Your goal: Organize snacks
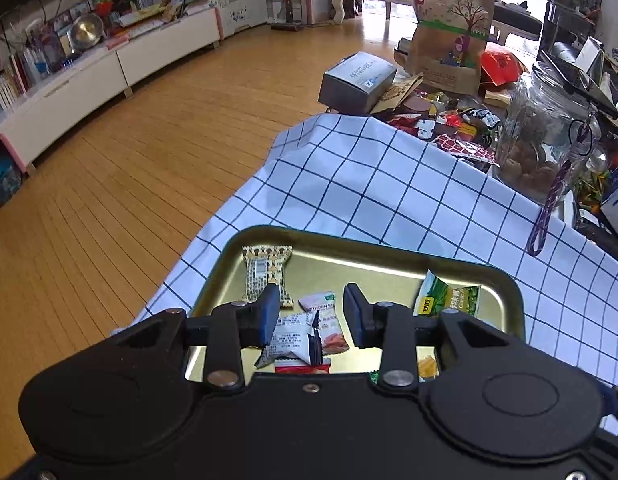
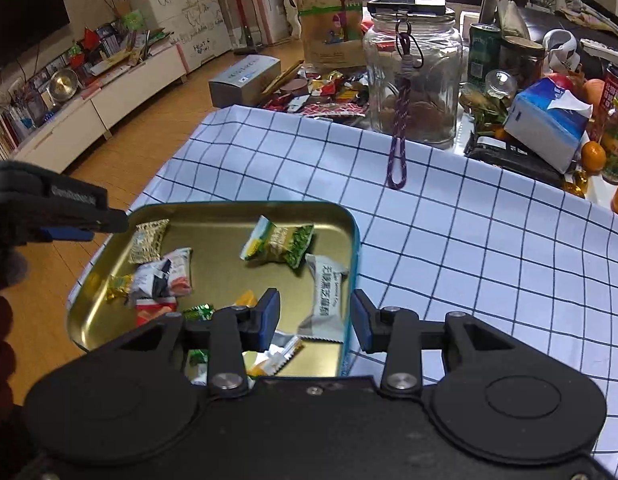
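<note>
A gold metal tray [image 1: 373, 242] [image 2: 245, 210] sits on the checked cloth and holds several wrapped snacks. Among them are a green packet [image 1: 449, 296] [image 2: 279, 242], a brown patterned bar [image 1: 265, 270] [image 2: 149, 240], a white and pink packet [image 1: 325, 320] [image 2: 169, 272] and a grey packet [image 2: 325, 296]. My left gripper [image 1: 311, 316] is open and empty above the tray's near part; it also shows in the right wrist view [image 2: 69, 220] at the tray's left edge. My right gripper [image 2: 315, 322] is open and empty over the tray's right rim, above the grey packet.
A pile of loose snacks [image 1: 449, 124] [image 2: 329, 94] lies beyond the cloth. Beside it stand a glass jar [image 1: 549, 136] [image 2: 415, 76] with a purple lanyard, a brown paper bag [image 1: 449, 28], a grey box [image 1: 357, 80] and a tissue box [image 2: 545, 124]. The floor lies left of the table.
</note>
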`<state>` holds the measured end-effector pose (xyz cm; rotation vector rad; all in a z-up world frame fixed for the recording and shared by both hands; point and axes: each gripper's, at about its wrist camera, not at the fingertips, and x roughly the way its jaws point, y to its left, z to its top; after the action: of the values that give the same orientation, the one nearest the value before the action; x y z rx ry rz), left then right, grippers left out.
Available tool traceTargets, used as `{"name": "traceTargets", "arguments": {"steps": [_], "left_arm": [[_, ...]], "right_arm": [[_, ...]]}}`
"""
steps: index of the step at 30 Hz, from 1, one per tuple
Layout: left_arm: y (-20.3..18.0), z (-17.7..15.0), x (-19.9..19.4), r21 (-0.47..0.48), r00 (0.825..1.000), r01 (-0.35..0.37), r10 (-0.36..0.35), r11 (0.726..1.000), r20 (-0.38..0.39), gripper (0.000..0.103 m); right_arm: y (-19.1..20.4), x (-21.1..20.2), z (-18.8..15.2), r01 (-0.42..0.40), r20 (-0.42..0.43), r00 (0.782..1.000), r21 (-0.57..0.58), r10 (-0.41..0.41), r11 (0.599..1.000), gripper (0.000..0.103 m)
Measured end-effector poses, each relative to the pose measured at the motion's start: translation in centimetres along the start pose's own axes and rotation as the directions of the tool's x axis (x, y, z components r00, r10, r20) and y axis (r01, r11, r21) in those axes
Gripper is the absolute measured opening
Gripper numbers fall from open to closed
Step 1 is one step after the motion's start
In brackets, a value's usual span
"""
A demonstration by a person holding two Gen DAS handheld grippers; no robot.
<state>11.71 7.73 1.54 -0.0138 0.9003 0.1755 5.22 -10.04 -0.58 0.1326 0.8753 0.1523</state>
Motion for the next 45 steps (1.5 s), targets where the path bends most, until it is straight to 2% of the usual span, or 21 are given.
{"name": "traceTargets", "arguments": {"steps": [5,11,17,45], "left_arm": [[-1.0,-0.5,0.0,0.048,0.997,-0.053,0.051,0.997,0.050,0.046],[-1.1,-0.3,0.7,0.043,1.000,-0.004,0.004,0.999,-0.010,0.046],[-1.4,-0.4,0.4,0.062,1.000,0.020,-0.019,0.998,-0.014,0.046],[-1.9,-0.5,0.5,0.087,0.999,0.020,-0.017,0.996,-0.036,0.046]], "right_arm": [[-0.1,0.0,1.0,-0.022,-0.001,1.000,0.044,0.022,0.999,0.042],[-0.7,0.5,1.3,0.001,-0.018,1.000,0.077,0.000,0.997,0.042],[-1.3,0.9,1.3,0.016,-0.023,1.000,0.100,-0.014,0.995,0.042],[-1.0,1.7,0.7,0.025,-0.057,0.998,0.088,-0.020,0.996,0.042]]}}
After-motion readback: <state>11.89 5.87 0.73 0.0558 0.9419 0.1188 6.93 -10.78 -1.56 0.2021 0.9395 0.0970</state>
